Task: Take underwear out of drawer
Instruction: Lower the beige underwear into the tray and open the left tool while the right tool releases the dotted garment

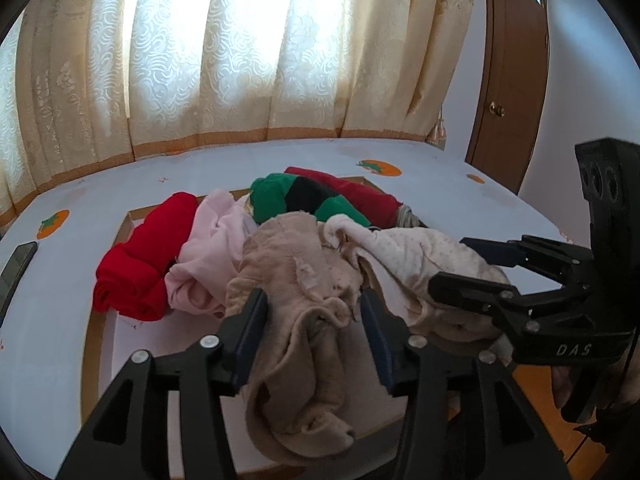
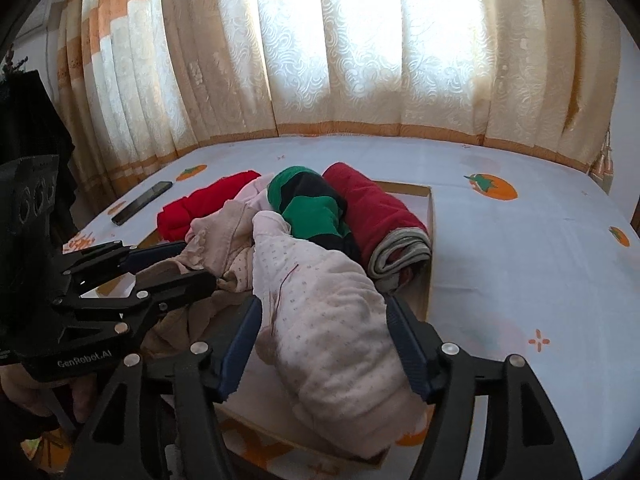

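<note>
Under the heaped clothes, the drawer floor is mostly hidden; left tool spread around beige underwear, right tool spread astride a dotted pink garment.

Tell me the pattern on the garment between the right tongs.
Pale pink garment with small grey dots, clearest in the right wrist view.

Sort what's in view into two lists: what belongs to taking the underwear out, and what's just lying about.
Job: drawer, beige garment, dotted pink garment, red roll, green-and-black roll, left gripper, right gripper.

Lying about: phone, curtains, door.
</note>
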`<move>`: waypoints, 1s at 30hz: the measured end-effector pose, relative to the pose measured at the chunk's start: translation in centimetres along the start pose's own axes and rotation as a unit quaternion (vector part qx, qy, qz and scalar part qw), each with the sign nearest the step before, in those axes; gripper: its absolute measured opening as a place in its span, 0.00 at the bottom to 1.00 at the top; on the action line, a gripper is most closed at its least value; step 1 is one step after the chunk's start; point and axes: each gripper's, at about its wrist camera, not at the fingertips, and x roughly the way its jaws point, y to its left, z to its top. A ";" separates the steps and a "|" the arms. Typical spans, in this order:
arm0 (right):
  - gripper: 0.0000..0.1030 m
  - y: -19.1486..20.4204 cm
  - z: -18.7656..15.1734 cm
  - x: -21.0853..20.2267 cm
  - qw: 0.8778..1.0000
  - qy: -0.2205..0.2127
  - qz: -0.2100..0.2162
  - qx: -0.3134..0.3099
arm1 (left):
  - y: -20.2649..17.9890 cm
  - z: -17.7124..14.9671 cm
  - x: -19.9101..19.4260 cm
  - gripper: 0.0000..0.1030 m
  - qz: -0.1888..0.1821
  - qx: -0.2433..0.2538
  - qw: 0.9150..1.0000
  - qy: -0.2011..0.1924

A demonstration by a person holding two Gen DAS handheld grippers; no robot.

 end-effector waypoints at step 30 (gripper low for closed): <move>0.71 0.4 -5.3 -5.6 0.999 -0.009 0.028 0.020 | -1.2 -2.4 -5.6 0.67 -0.021 0.001 0.999 -0.030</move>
